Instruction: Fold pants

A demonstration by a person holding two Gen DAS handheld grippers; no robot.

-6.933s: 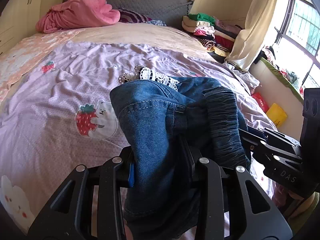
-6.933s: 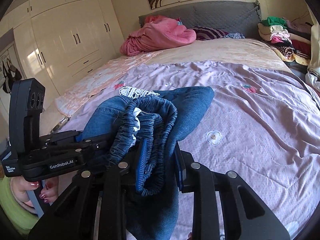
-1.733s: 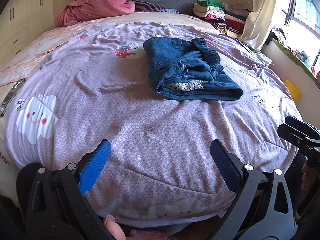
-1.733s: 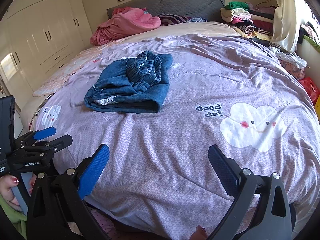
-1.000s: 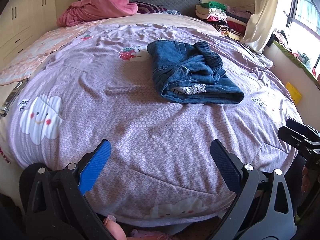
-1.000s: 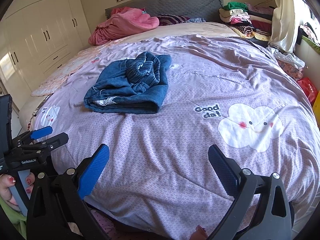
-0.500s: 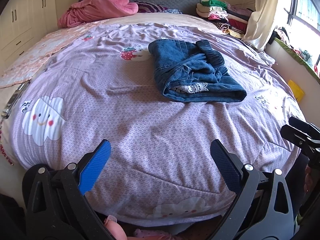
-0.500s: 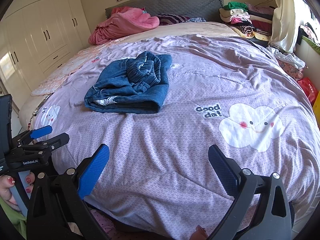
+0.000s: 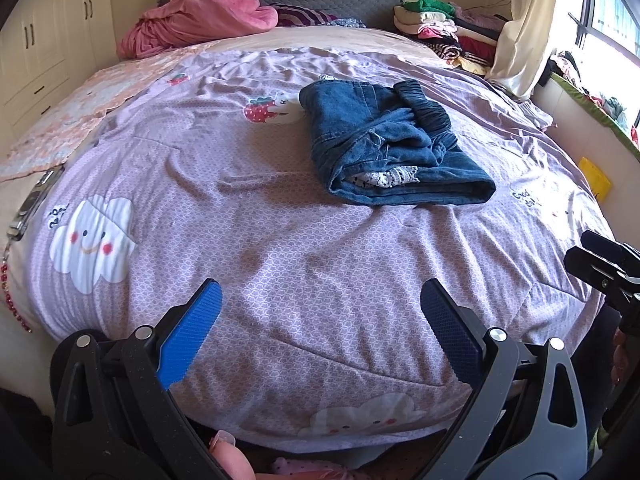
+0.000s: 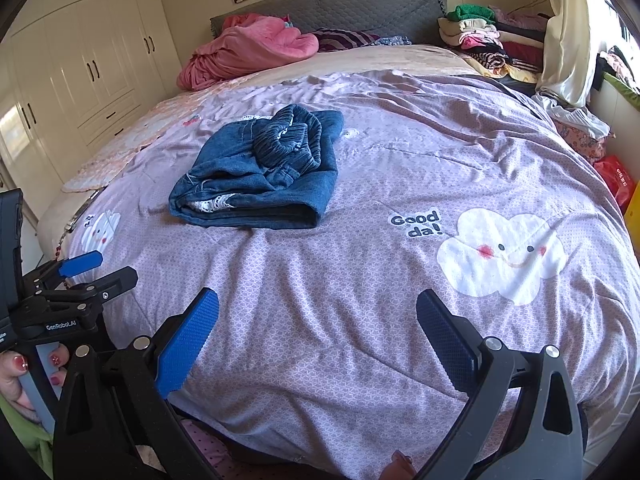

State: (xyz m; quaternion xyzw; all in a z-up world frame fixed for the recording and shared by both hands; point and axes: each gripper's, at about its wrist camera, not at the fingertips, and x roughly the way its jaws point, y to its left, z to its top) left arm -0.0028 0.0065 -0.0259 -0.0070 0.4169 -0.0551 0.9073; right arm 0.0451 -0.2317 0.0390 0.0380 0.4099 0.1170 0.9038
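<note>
Both hand-held grippers are hovering over the near edge of the bed [image 9: 280,264], well apart from the pants. On the left hand-held gripper [image 9: 322,320] the blue-padded fingers [image 9: 188,340] are standing spread wide with nothing between them, and the right hand-held gripper [image 10: 318,320] is gaping just as wide, gripping nothing (its dark tips are also poking into the left wrist view at the right border). Folded into a compact bundle, the denim pants [image 9: 384,148] are lying on the lilac quilt [image 10: 400,280] toward the middle of the bed, the gathered elastic waistband [image 10: 288,140] sitting on top and a strip of white lace [image 9: 386,178] peeking from the near folded edge. A pink blanket [image 10: 248,52] is heaped by the grey headboard [image 10: 360,4], and stacked clothes [image 9: 440,28] are sitting beside the cream curtain [image 9: 520,20].
</note>
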